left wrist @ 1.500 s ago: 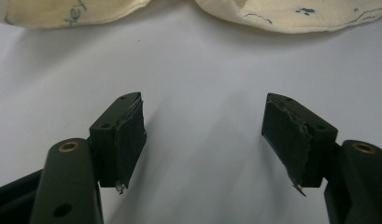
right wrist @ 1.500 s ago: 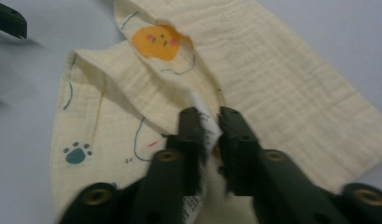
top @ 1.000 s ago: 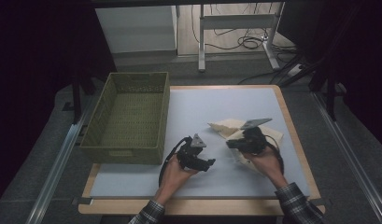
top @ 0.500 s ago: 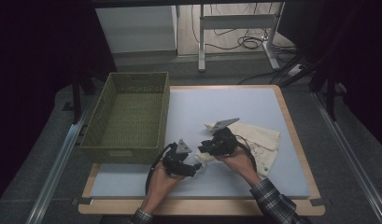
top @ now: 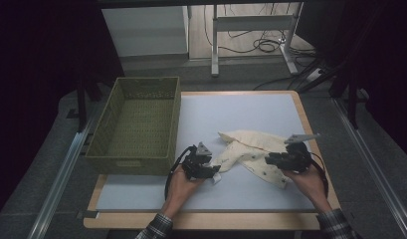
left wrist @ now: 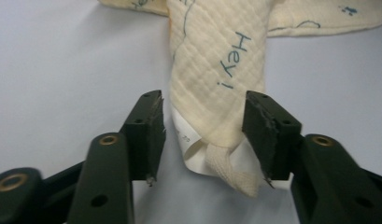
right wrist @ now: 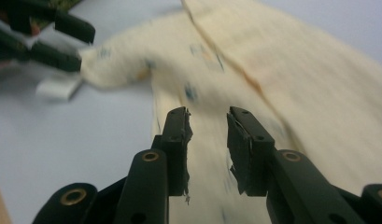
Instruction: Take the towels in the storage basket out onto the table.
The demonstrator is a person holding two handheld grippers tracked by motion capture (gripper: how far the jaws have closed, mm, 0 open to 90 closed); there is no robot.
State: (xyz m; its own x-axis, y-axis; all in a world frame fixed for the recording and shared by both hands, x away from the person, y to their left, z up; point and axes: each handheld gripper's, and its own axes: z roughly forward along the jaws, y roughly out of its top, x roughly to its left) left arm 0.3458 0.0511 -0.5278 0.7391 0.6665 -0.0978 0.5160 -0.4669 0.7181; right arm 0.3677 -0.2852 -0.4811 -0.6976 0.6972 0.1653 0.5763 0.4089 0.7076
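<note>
The garment (top: pixel 251 152), a small cream quilted piece with blue print, lay spread on the tabletop (top: pixel 241 112) to the right of the basket (top: pixel 136 124), toward the near edge. It looked light, soft and limp, so it would likely sag and fold wherever it was lifted, and a pinch on 1 layer might drag the rest along the smooth surface. The ribbed cuff (left wrist: pixel 228 175) at the end of the narrow part, with the white label (left wrist: pixel 191 147) under it, seemed the firmer place to take hold, since the doubled hem should slip less than the open quilted face. The left tool (left wrist: pixel 202 135) was released, its 2 jaws standing apart on either side of that narrow end, 1 jaw touching or nearly touching the cloth edge. The right tool (right wrist: pixel 207 140) was also unclenched, jaws apart over the cloth at the garment's right end, gripping nothing; that view was blurred, so contact with the fabric could not be told. The 2 tools sat well apart, 1 at each end of the garment. The basket stood empty just beside the left hand (top: pixel 178 186), its tall woven wall the nearest thing a lifted garment could catch on. Otherwise the tabletop around the garment held nothing.
</note>
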